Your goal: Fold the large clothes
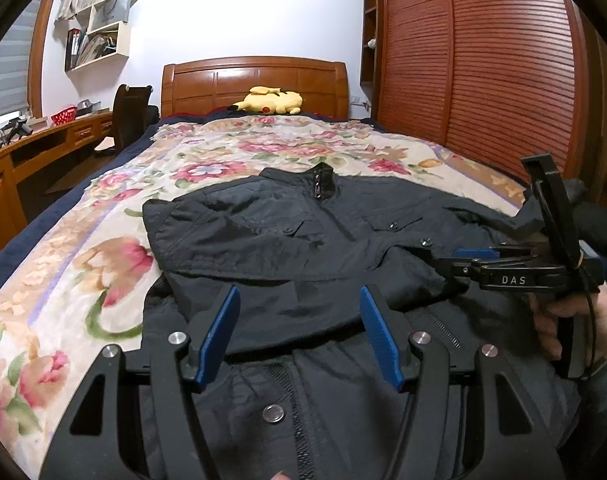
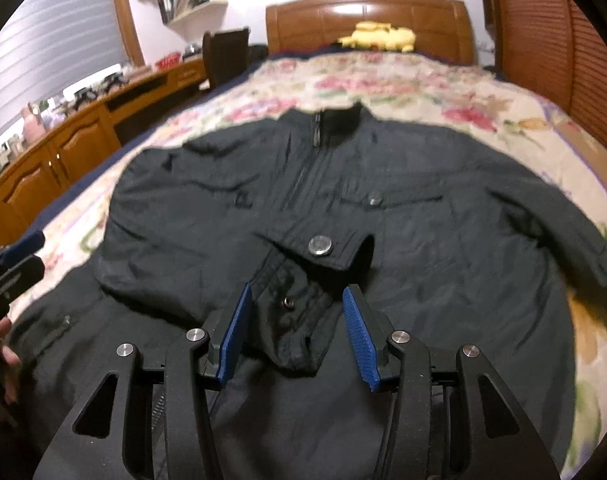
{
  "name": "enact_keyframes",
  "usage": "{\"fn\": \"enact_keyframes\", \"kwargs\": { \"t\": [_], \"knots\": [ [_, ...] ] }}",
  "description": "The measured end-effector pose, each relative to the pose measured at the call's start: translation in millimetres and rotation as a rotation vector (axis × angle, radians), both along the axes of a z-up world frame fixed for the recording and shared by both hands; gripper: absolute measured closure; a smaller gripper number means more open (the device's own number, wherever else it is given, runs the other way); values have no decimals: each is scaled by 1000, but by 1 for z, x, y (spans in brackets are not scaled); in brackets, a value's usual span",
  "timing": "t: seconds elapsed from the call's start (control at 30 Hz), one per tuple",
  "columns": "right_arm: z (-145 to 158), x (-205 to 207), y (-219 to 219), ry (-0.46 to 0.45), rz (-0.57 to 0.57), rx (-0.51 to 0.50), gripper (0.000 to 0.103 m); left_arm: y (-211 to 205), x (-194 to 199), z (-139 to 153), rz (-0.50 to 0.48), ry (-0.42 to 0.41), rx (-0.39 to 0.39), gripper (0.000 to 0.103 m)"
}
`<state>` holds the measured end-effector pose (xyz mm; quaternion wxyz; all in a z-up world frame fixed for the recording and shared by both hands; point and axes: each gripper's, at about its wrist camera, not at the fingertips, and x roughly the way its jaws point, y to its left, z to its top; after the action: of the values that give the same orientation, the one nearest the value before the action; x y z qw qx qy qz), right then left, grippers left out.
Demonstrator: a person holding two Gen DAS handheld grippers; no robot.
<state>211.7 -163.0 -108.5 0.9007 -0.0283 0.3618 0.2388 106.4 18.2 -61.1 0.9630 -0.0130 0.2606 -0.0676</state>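
While the wide bed with its flowered cream cover (image 1: 115,216) fills the room, the large black zip-front jacket (image 1: 303,240) lies spread on it, collar toward the wooden headboard (image 1: 255,80). Over its lower part, the left hand-held gripper (image 1: 299,336) stands apart. The right hand-held gripper (image 2: 299,332) stands apart too, a loose cuff lying between the blue pads (image 2: 359,340).

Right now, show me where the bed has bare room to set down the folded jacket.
Bare floral bedspread runs between the jacket collar and the yellow plush toy by the headboard. A second patch lies left of the jacket, toward the bed's dark blue edge. The near end is crowded: the jacket, with the left gripper and right gripper over it.
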Motion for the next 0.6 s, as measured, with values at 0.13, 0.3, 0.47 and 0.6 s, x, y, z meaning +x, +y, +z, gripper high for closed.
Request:
{"fn": "enact_keyframes", "kwargs": {
  "t": [0.13,0.3,0.47,0.6],
  "knots": [
    [-12,3,10,42,38,-46,55,5,2,-9,-4,24,-17,42],
    [-21,3,17,63,55,-78,55,7,1,-12,-4,27,-34,42],
    [-25,4,21,81,72,-92,54,5,3,-15,0,35,-29,42],
    [-26,3,24,93,96,-96,69,4,3,-15,2,36,-24,42]
  ]
}}
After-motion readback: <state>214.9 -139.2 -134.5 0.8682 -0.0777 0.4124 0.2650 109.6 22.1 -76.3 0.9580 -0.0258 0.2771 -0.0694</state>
